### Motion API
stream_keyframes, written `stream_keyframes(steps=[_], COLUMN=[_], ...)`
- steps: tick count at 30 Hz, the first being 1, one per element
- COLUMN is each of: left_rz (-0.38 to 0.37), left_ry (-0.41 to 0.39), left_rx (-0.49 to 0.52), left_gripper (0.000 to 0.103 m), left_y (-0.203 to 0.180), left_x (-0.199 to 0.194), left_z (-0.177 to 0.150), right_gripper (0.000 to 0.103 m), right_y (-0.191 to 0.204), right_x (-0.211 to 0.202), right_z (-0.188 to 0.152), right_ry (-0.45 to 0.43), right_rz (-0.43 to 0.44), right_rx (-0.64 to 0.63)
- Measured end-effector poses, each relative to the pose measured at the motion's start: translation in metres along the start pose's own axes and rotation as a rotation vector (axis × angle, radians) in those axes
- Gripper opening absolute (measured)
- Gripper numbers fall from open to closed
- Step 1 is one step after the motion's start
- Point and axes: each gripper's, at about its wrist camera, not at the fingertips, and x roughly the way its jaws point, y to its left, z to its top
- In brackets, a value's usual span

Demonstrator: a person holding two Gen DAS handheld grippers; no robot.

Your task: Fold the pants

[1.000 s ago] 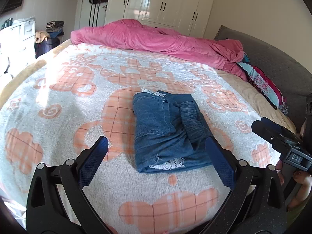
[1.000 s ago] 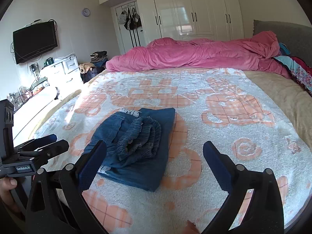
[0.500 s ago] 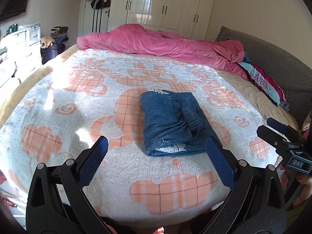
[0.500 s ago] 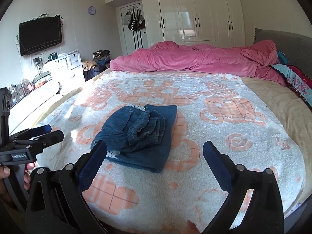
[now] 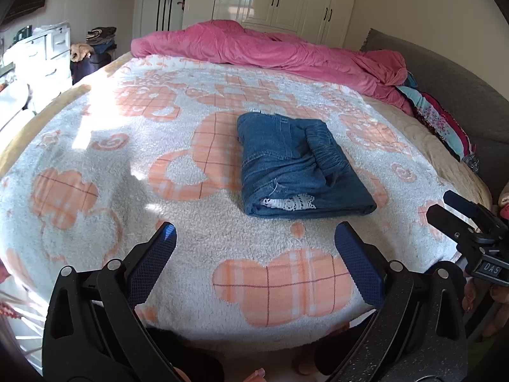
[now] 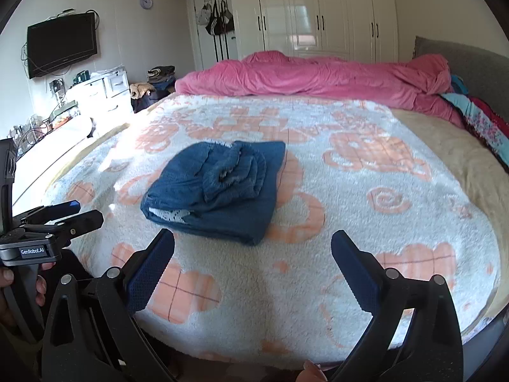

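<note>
The folded blue denim pants (image 5: 299, 172) lie in a compact rectangle in the middle of the white fleece blanket with orange checked patterns (image 5: 127, 133), long axis running from the near edge toward the crumpled pink duvet (image 5: 270, 47), white lace trim at the near end. The left gripper (image 5: 254, 264) and right gripper (image 6: 253, 265) hang short of the pants, fingers spread wide, holding nothing. Only the right view shows the wall-mounted black television (image 6: 62, 43).
</note>
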Motion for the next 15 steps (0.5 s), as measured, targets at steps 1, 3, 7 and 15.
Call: stream_keyframes(steps=[1, 3, 7, 15], left_rz=[0.003, 0.002, 0.006, 0.008], left_ry=[0.002, 0.002, 0.005, 0.012], left_rx=[0.0, -0.001, -0.006, -0.005], left_gripper=[0.094, 0.094, 0.094, 0.094], left_y=[0.0003, 0.0004, -0.0007, -0.0002], left_x=[0.0004, 0.0007, 0.0018, 0.0038], left_z=[-0.0006, -0.0007, -0.0014, -0.0012], right_gripper=[0.098, 0.098, 0.098, 0.098], right_y=[-0.0006, -0.0008, -0.0014, -0.0039], right_x=[0.0021, 0.0042, 0.006, 0.0082], right_z=[-0.0013, -0.003, -0.0045, -0.0065], right_ry=[0.008, 0.015, 0.021, 0.033], right_rz=[0.001, 0.003, -0.001, 0.0], right_rx=[0.005, 0.014, 0.016, 0.025])
